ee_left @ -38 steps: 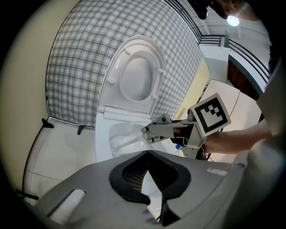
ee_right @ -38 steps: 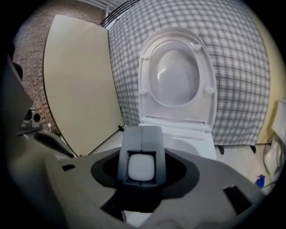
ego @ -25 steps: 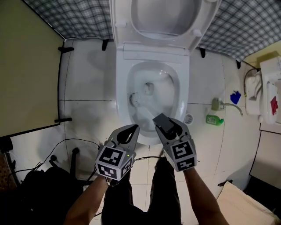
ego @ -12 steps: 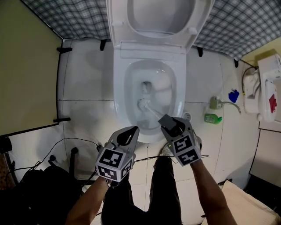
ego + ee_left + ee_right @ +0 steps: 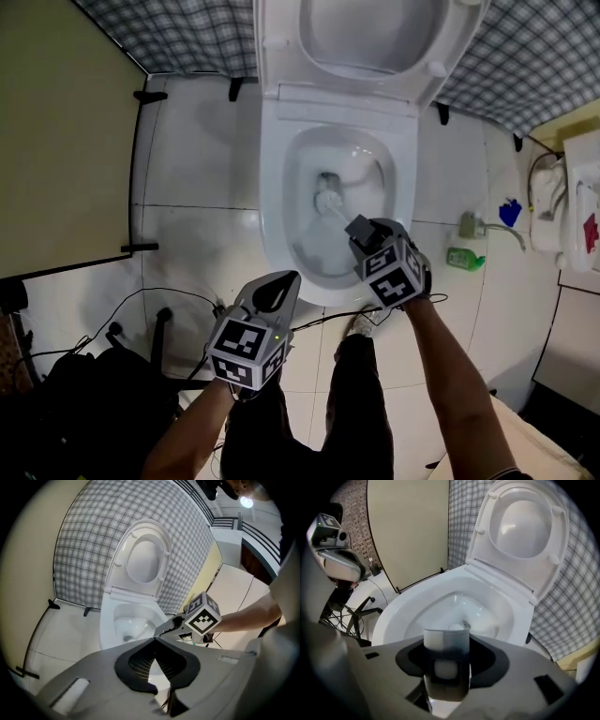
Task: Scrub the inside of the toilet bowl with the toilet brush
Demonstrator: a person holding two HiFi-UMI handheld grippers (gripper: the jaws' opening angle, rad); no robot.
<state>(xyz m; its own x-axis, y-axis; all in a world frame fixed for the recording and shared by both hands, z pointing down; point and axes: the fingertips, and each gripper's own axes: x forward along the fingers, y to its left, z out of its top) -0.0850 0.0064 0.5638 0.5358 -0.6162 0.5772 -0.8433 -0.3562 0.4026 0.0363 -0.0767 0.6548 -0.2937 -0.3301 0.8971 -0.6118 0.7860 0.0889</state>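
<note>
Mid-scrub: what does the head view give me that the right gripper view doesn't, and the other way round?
Head view only: the green bottle standing beside the toilet bowl, and the person's legs in front of it. Right gripper view only: the right gripper seen close up, jaws closed on the toilet brush handle. Both: the white bowl with its lid raised and the brush reaching down into it.

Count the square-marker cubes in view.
2. One black-and-white marker cube sits on the left tool, at the head view's lower left; the other sits on the right tool, by the white ceramic toilet bowl's front rim. None seems hidden.
</note>
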